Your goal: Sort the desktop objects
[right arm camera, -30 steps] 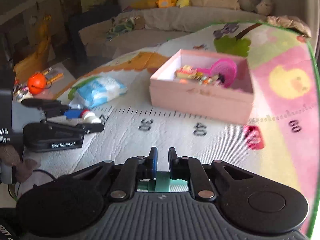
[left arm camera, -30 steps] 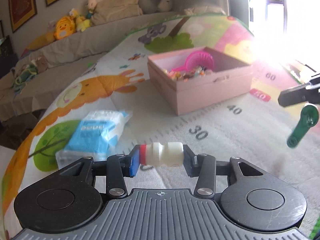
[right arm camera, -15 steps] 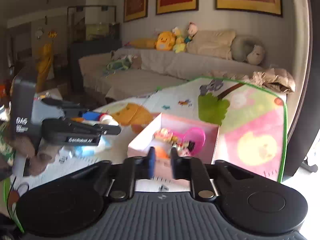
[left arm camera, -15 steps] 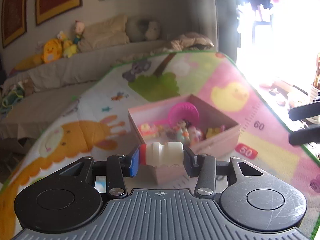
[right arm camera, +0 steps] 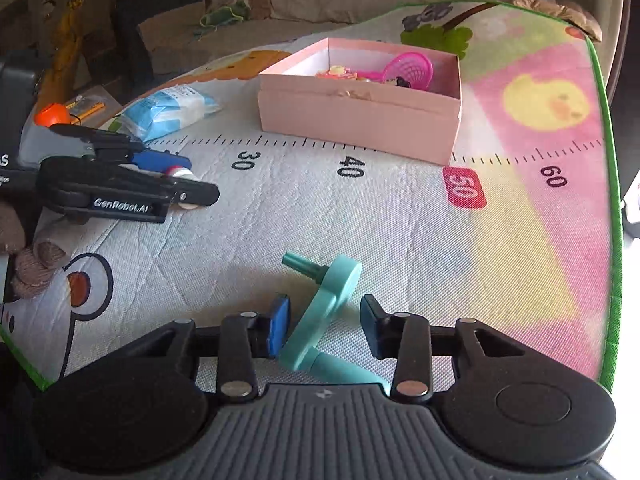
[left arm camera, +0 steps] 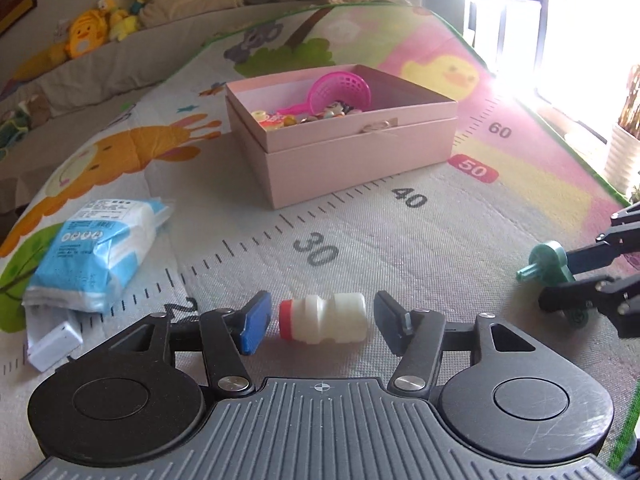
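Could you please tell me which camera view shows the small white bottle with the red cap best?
The left wrist view: the white bottle lies whole and close on the mat, between the open fingers of the left hand-held gripper. The right wrist view shows only a sliver of it, mostly hidden behind that gripper.

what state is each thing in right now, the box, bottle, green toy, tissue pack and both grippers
pink box: lid off, toys inside
small bottle: on its side, red cap on
green toy: tilted on mat
tissue pack: flat, sealed
left gripper: opening, pads off bottle
right gripper: closing around toy, no grip
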`<state>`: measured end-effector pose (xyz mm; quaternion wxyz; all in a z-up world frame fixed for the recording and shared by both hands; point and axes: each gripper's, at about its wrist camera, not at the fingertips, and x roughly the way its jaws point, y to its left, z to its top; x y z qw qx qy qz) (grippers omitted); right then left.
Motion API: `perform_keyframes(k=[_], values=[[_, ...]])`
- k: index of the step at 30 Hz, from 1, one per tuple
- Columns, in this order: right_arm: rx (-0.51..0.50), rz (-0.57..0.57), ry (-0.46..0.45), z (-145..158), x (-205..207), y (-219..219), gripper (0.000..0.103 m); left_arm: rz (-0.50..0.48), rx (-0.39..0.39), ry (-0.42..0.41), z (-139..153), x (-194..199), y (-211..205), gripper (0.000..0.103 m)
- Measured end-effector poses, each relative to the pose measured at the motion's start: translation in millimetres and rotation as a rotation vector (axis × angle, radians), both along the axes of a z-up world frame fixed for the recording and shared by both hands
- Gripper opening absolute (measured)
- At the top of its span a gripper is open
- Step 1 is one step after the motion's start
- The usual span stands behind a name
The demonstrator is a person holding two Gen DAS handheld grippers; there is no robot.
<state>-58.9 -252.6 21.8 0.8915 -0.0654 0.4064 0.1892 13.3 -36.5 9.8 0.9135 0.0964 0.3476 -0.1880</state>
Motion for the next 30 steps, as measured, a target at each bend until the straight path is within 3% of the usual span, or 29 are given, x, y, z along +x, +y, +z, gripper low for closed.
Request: perform_keyframes(k=[1, 4, 8, 10, 13, 16, 19, 21, 24, 27, 30], values=[[0.008, -0.002, 0.002, 1, 0, 0, 0.021, -0.004, 0.01, -0.006, 0, -2, -1, 0.066], [0.006, -0.007, -0.01, 4, -1, 1, 0.012, -0.001, 0.021, -0.007, -1, -4, -3, 0.066], [0.014, -0.01, -0.022, 9, -1, 0, 0.011, 0.024, 0.019, 0.004, -1, 4, -6, 0.064], [0.02, -0.013, -0.029, 12, -1, -1, 0.011, 0.021, 0.021, 0.001, -1, 5, -7, 0.048], [0.042, -0.017, -0.035, 20, -1, -5, 0.011, 0.006, 0.033, -0.017, 4, 1, -10, 0.048], [0.079, -0.013, -0.075, 49, 0, -14, 0.01, -0.025, 0.003, -0.072, 31, -3, -11, 0.048], [0.12, -0.003, -0.177, 98, 7, -23, 0.01, -0.048, -0.013, -0.206, 76, 5, -16, 0.048], [0.153, -0.008, -0.257, 133, 19, -26, 0.01, -0.044, 0.002, -0.288, 100, 21, -23, 0.048], [0.185, -0.008, -0.348, 166, 45, -20, 0.01, -0.019, -0.005, -0.332, 119, 55, -33, 0.048], [0.204, -0.007, -0.368, 182, 91, -2, 0.01, 0.009, -0.022, -0.325, 123, 94, -40, 0.053], [0.211, -0.056, -0.309, 180, 149, 17, 0.013, 0.112, -0.055, -0.289, 118, 115, -20, 0.07]])
